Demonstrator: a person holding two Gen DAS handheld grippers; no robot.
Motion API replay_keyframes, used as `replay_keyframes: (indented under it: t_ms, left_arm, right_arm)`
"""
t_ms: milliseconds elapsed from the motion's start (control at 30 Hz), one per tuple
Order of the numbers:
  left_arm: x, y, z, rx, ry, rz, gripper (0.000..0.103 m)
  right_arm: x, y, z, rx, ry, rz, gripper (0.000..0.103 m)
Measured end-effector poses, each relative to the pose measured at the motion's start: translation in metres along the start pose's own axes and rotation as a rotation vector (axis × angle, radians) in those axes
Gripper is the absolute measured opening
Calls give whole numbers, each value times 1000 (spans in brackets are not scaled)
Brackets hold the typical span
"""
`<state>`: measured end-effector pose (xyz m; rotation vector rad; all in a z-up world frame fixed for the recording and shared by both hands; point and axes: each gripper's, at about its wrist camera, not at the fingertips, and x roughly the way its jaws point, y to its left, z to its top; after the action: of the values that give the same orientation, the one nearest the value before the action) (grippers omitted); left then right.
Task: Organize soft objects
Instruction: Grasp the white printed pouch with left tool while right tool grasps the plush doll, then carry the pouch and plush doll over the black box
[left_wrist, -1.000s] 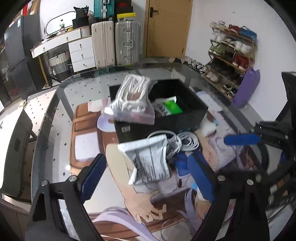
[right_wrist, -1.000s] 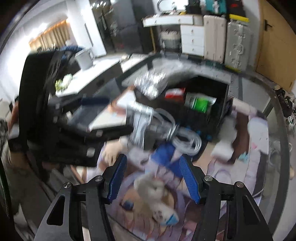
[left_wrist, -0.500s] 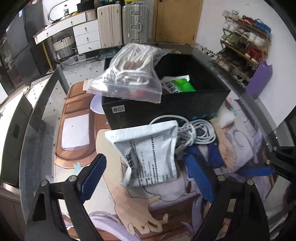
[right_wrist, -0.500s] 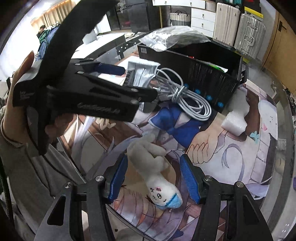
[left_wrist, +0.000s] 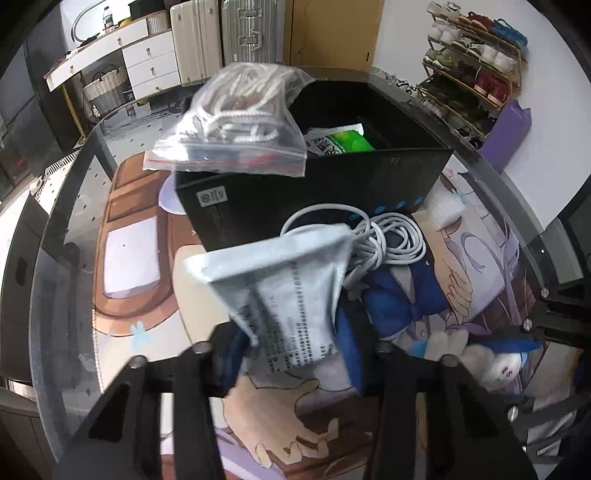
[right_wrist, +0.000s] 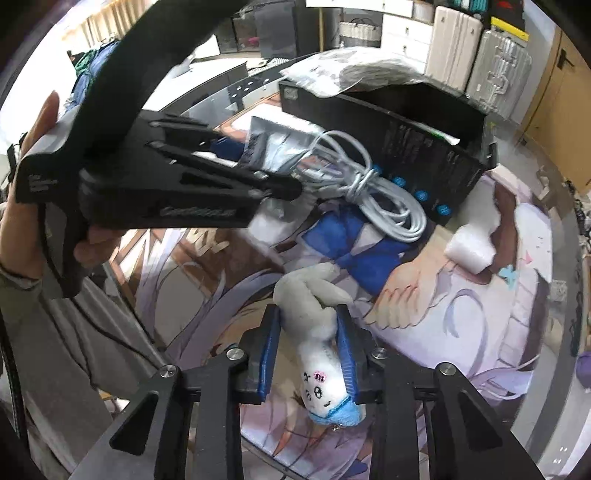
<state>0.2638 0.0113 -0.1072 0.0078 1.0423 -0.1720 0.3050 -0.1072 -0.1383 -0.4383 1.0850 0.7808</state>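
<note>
Left gripper (left_wrist: 295, 354) is clamped on the grey pouch (left_wrist: 288, 291) — half a second ago its pads stood wide either side of it, now they've closed in and the pouch looks raised off the mat (left_wrist: 125, 295), tilted, top edge toward the box (left_wrist: 314, 192). Right gripper (right_wrist: 308, 354) made the same change: it was straddling the plush (right_wrist: 317, 332) with a gap, now both blue pads press into its body, face end near the camera, grey end pointing out toward the cable (right_wrist: 373, 199).

So you've got two soft items in hand at once. Judging by this, the grasp step is done on both sides and the next thing is the carry to the box.

Box status: zip bag of white cord (left_wrist: 236, 118) sits across its near-left rim, half overhanging; green pack (left_wrist: 343, 142) lies inside. Open space shows toward the right half of the box.

Watch points:
- Pouch is pinched at its lower end only — it's floppy, expect it to droop or swing as you move.
- Cable coil lies just beside the pouch, against the box wall. Can't tell if a loop touches the pouch; lift straight up first so you don't drag it.
- Zip bag could be knocked off the rim if you come in from the left.
- Plush grip looks centred and secure. White foam block (right_wrist: 471, 247) remains on the mat, well apart from both grippers.
</note>
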Motion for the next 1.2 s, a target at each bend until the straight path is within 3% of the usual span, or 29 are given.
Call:
replay_keyframes:
  t_ms: [167, 400, 767, 1200]
  left_arm:
    - [-8, -1, -2, 15, 14, -37, 33]
    - [-23, -8, -9, 44, 6, -47, 32]
    - [-55, -23, -19, 85, -64, -32, 32]
    - [-88, -27, -10, 84, -173, -41, 32]
  right_arm:
    - [-11, -8, 3, 31, -30, -9, 29]
    - [-20, -4, 4, 41, -47, -10, 29]
    - [-33, -3, 6, 65, -113, 15, 29]
    - [-84, -12, 18, 140, -304, 0, 29]
